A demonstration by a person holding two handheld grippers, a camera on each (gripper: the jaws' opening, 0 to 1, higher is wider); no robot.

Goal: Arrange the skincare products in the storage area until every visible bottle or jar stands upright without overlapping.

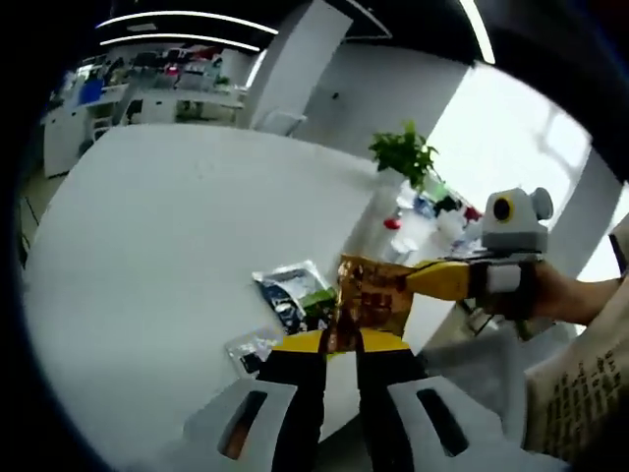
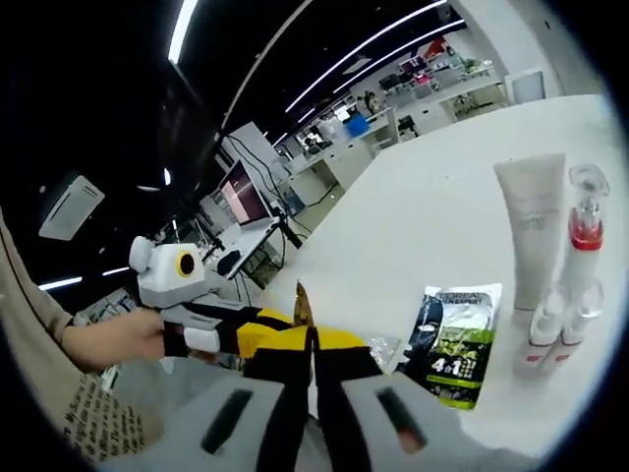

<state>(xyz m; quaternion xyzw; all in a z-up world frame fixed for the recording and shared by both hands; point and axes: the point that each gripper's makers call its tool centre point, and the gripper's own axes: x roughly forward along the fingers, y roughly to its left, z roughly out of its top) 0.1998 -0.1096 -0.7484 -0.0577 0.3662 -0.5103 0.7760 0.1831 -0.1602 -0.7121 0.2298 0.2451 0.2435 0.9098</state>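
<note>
Left hand-held gripper [image 1: 341, 346] pinching gold sachet [image 1: 371, 295] at 6 o'clock, over bench [image 1: 157, 246] edge; right hand-held gripper [image 1: 418, 280] gripping its far end. Risk: two-sided pull tearing foil. Dark sachet [image 2: 454, 344] lying flat; tube [image 2: 532, 226], pump bottle [image 2: 584, 236] standing at 3 o'clock. Small vials [image 2: 550, 329] blurring; sachet print unreadable.

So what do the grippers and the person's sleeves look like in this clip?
Both grippers, left gripper and right gripper, have black jaws with yellow tips on pale grey bodies with dark slots. The person wears a beige sleeve printed with dark text.
</note>
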